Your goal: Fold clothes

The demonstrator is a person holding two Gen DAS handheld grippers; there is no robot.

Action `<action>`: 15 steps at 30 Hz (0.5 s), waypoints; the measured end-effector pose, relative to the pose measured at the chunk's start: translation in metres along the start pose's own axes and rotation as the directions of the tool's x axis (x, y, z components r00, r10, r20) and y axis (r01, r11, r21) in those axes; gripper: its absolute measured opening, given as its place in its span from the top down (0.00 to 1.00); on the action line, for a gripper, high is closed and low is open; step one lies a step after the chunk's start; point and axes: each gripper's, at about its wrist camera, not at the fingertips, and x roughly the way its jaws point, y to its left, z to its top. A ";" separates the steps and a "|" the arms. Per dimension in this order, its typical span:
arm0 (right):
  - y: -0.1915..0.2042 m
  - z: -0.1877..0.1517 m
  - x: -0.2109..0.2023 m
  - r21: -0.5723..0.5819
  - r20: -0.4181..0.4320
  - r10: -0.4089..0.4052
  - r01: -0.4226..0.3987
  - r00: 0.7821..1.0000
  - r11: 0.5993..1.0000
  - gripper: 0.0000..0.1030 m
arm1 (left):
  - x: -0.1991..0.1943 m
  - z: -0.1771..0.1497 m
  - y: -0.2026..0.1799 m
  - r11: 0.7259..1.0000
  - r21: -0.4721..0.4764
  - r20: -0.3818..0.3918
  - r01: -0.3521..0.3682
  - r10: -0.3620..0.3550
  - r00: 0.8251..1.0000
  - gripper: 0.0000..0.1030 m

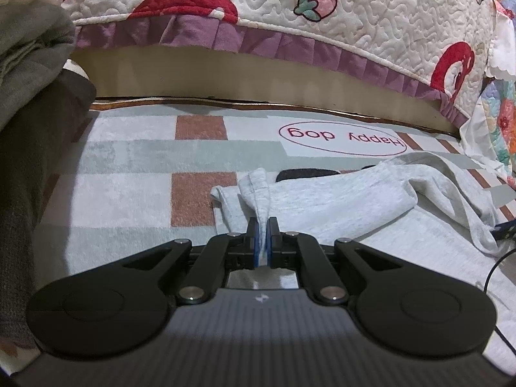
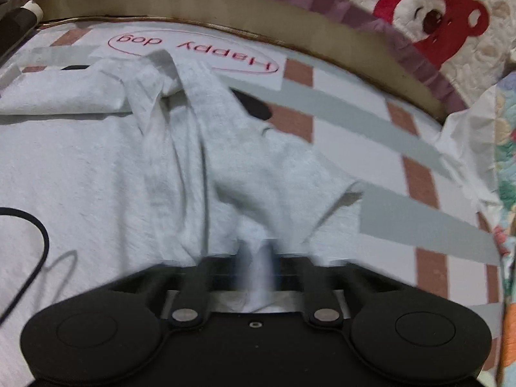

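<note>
A light grey garment [image 1: 322, 206] lies crumpled on a checked blanket [image 1: 129, 193]. My left gripper [image 1: 263, 225] is shut on a bunched edge of it, which rises in a small peak between the blue pads. In the right wrist view the same grey garment [image 2: 193, 148] spreads ahead with folds and a strap-like part. My right gripper [image 2: 258, 251] is blurred by motion and shut on a fold of the cloth. A dark patch [image 2: 254, 106] shows under the garment.
The blanket [image 2: 354, 103] bears a "Happy dog" label [image 1: 342, 138]. Behind it runs a wooden edge and a quilted cover with a purple frill [image 1: 258, 42]. A black cable [image 2: 29, 258] curls at the left. Dark and grey cloth [image 1: 29, 96] hangs at the far left.
</note>
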 end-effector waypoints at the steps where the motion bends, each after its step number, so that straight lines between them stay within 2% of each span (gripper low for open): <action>1: -0.010 0.003 -0.008 0.037 0.032 0.017 -0.018 0.999 0.999 0.93 | 0.001 0.006 0.001 1.000 0.005 0.017 0.000 0.000 1.000 0.97; 3: -0.046 0.016 -0.026 0.177 0.121 0.060 -0.081 0.991 0.981 0.94 | 0.002 0.018 0.003 1.000 0.016 0.051 -0.002 0.001 0.999 0.97; 7: -0.124 0.047 -0.053 0.373 0.269 0.026 -0.128 0.963 0.919 0.94 | 0.005 0.042 0.007 0.999 0.037 0.119 -0.005 0.001 0.993 0.97; 12: -0.185 0.102 -0.038 0.416 0.276 0.009 -0.128 0.961 0.900 0.97 | 0.009 0.071 0.013 0.998 0.063 0.202 -0.011 -0.002 0.979 0.97; 15: -0.198 0.147 -0.017 0.393 0.270 -0.004 -0.107 0.963 0.913 0.97 | 0.035 0.098 0.023 0.996 0.039 0.212 -0.077 0.067 0.975 0.97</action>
